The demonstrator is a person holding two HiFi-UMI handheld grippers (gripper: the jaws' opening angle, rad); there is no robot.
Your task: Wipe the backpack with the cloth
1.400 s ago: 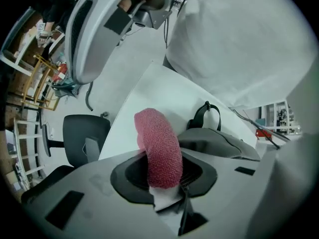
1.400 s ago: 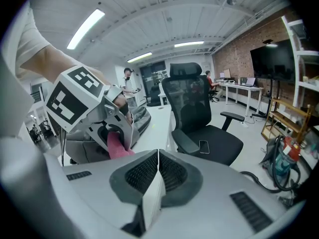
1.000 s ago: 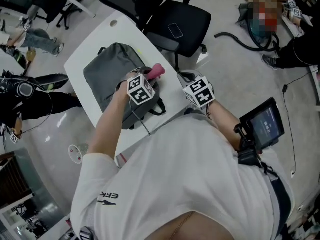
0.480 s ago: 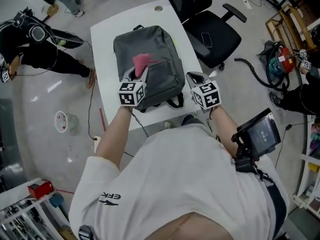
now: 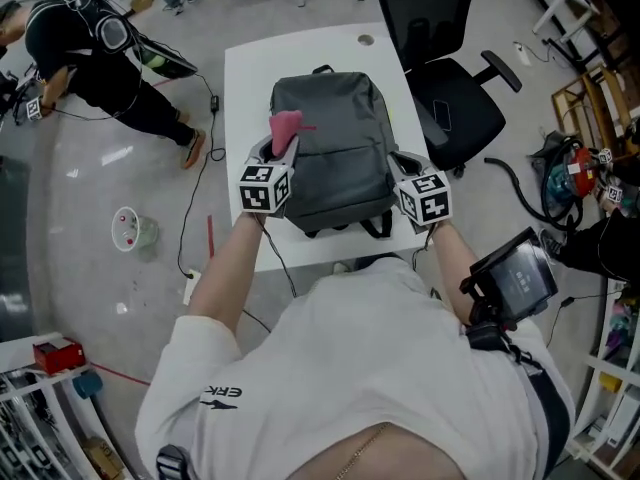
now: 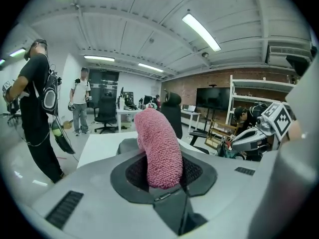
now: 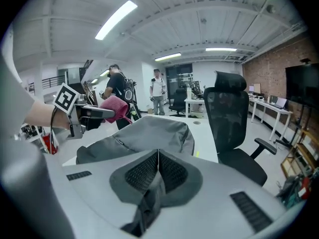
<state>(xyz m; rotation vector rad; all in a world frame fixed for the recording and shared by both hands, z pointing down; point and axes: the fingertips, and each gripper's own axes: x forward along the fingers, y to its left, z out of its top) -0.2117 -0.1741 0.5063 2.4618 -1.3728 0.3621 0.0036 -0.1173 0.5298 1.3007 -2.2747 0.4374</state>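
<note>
The pink terry cloth (image 5: 287, 125), clamped in the left gripper (image 5: 266, 150), has been shifted to the left edge of the grey fabric backpack (image 5: 340, 158), the right gripper (image 5: 402, 160) held closed and empty opposite.

A white counter (image 5: 250, 98) on a glossy grey floor (image 5: 100, 298) carries a grey backpack (image 5: 335, 153), laid flat along its length. Bare counter shows left of the backpack and beyond its far end, where a round cable hole (image 5: 365, 40) sits.
</note>
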